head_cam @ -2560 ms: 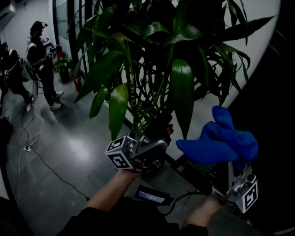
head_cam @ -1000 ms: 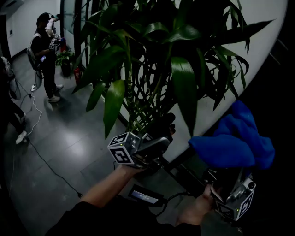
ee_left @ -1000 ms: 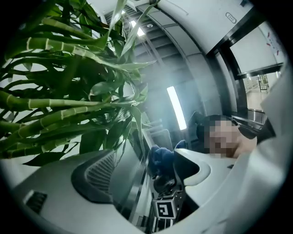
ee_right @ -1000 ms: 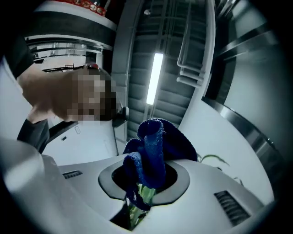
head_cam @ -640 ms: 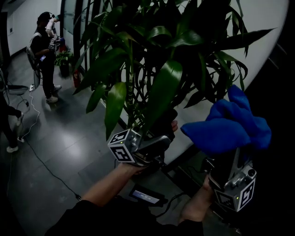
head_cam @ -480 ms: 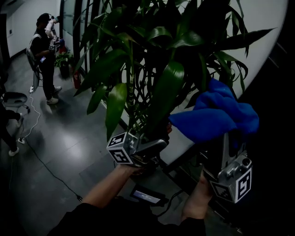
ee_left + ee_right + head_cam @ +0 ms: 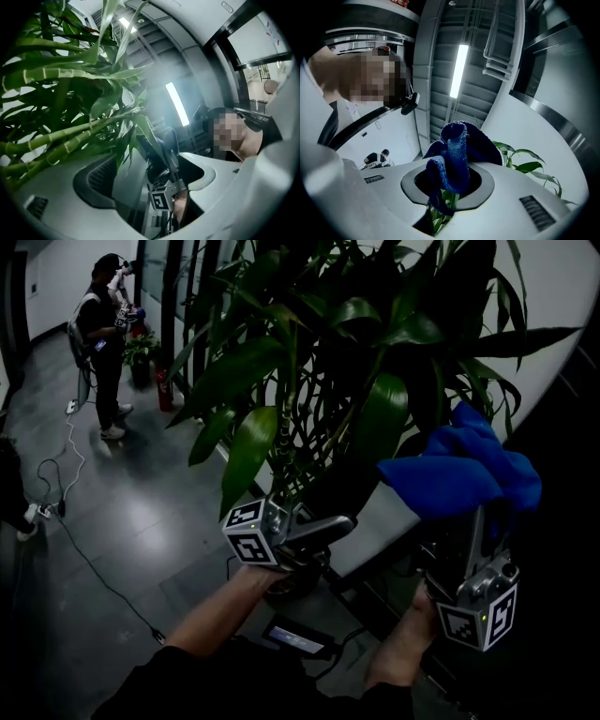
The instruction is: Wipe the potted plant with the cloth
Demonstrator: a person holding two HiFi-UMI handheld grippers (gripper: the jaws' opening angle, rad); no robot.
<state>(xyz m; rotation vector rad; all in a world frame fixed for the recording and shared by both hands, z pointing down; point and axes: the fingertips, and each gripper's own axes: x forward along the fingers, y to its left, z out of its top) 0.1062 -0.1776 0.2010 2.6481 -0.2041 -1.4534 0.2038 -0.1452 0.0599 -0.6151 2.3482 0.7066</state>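
Observation:
The potted plant fills the middle of the head view with long green leaves and ringed stalks. My left gripper sits low by the stalks, its jaws apart with nothing between them. My right gripper points up at the lower right and is shut on a bunched blue cloth. The cloth's left edge lies next to a broad drooping leaf. In the right gripper view the cloth bulges up from between the jaws, with leaves behind it.
A curved white wall runs behind the plant, with a ledge below. A person stands far left beside a small potted plant and a red extinguisher. Cables and a flat device lie on the dark floor.
My right gripper carried the cloth up and left to the broad leaf, which swung aside, then eased slightly back right. The left gripper has stayed by the stalks.

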